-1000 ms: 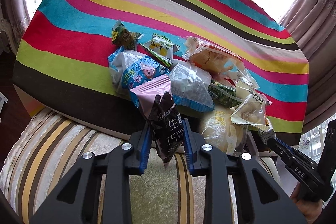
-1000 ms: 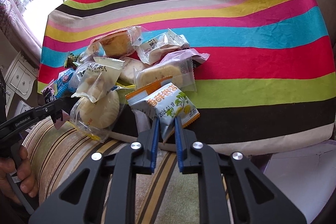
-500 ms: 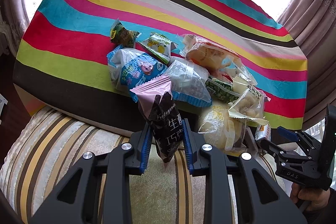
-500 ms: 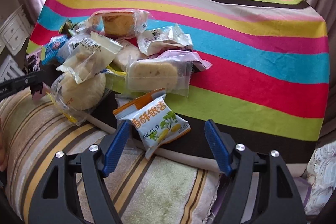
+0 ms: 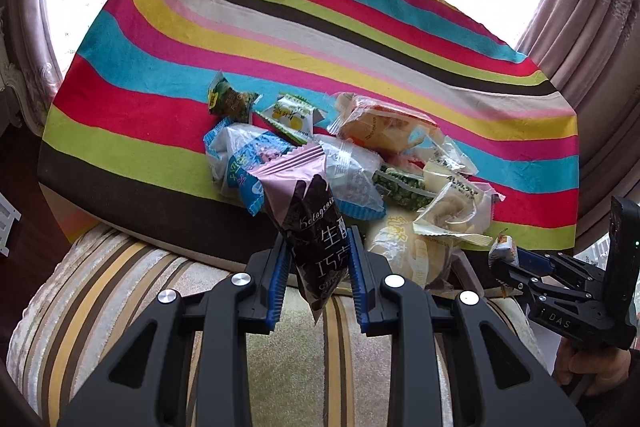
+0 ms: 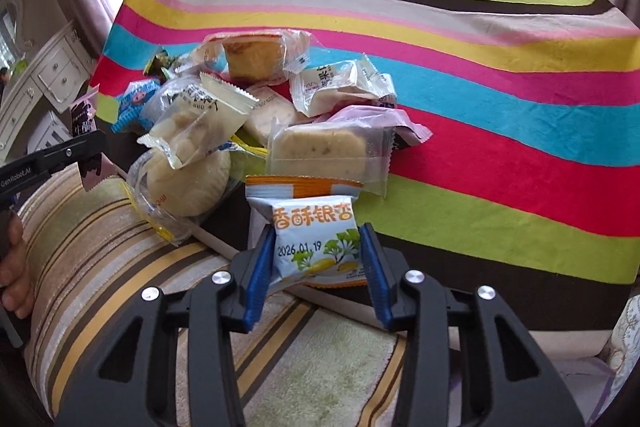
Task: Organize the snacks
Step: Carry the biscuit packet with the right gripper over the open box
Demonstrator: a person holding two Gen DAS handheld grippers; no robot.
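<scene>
At six o'clock of the left wrist view, the left gripper (image 5: 318, 269) has its blue-padded fingers (image 5: 278, 277) clamped on a pink and black foil chocolate packet (image 5: 310, 227), which stands tilted with its pink crimped end toward twelve o'clock. Beyond it, from eleven to two o'clock, a heap of wrapped snacks (image 5: 360, 155) lies on a cloth with bright coloured stripes (image 5: 280, 39): a small dark green packet (image 5: 228, 101) at the far left, a blue and white packet (image 5: 240, 163) just beside the chocolate, clear-wrapped pastries to the right. Below the cloth runs a beige striped cushion (image 5: 120, 287). At four o'clock the right gripper (image 5: 506, 261) shows side-on with a bit of orange wrapper at its tips, a hand (image 5: 592, 367) on its handle.

At six o'clock of the right wrist view, the right gripper (image 6: 318, 265) has its fingers (image 6: 258, 273) closing around a white and orange packet printed with ginkgo leaves (image 6: 314, 239); both pads appear to touch its side edges. The packet sits at the cloth's (image 6: 480, 131) near edge, just in front of a clear-wrapped pale rectangular cake (image 6: 328, 149). A clear-wrapped round flat pastry (image 6: 188, 183) lies at ten o'clock. At nine o'clock the left gripper (image 6: 86, 157) holds the chocolate packet (image 6: 86, 121).
</scene>
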